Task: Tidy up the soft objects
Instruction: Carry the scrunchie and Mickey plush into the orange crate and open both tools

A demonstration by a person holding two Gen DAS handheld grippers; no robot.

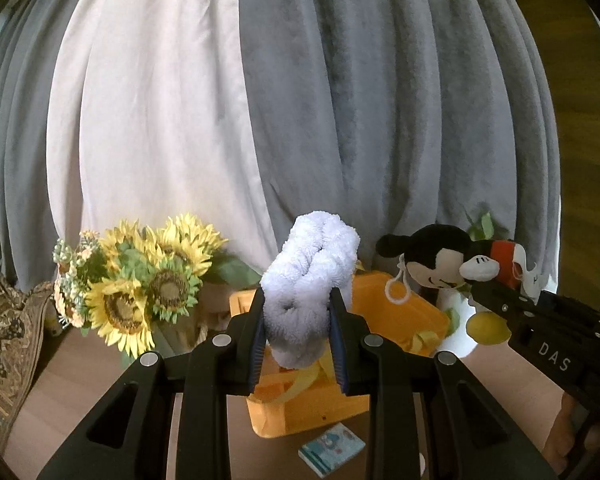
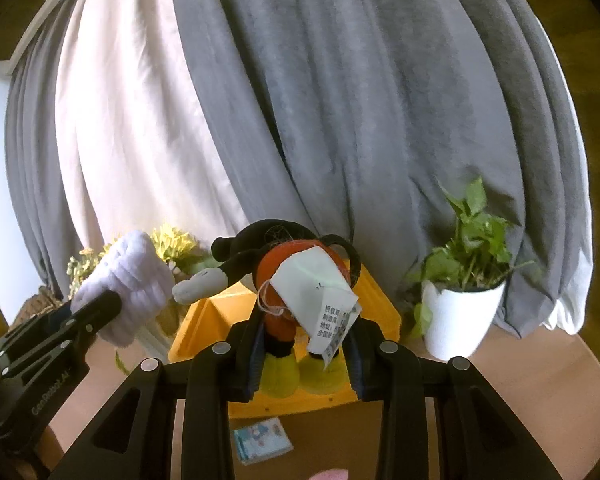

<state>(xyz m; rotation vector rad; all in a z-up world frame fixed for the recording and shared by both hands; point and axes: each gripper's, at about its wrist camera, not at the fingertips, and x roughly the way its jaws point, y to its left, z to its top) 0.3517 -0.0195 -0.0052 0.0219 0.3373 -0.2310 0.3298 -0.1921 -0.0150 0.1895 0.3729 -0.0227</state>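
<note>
My left gripper (image 1: pixel 298 322) is shut on a rolled white fluffy towel (image 1: pixel 310 264) and holds it up above the orange box (image 1: pixel 404 316). The towel also shows at the left of the right wrist view (image 2: pixel 134 276). My right gripper (image 2: pixel 304 354) is shut on a Mickey Mouse plush toy (image 2: pixel 284 280) with red shorts, yellow shoes and a white paper tag (image 2: pixel 320 296). It holds the toy over the orange box (image 2: pixel 216 312). In the left wrist view the plush toy (image 1: pixel 436 256) hangs at the right, held by the right gripper (image 1: pixel 488 286).
A sunflower bouquet (image 1: pixel 140 284) stands at the left. A potted green plant in a white pot (image 2: pixel 460 312) stands at the right. A small blue packet (image 1: pixel 332 448) lies on the wooden table in front of the box. Grey and white curtains hang behind. A patterned cushion (image 1: pixel 4 332) sits far left.
</note>
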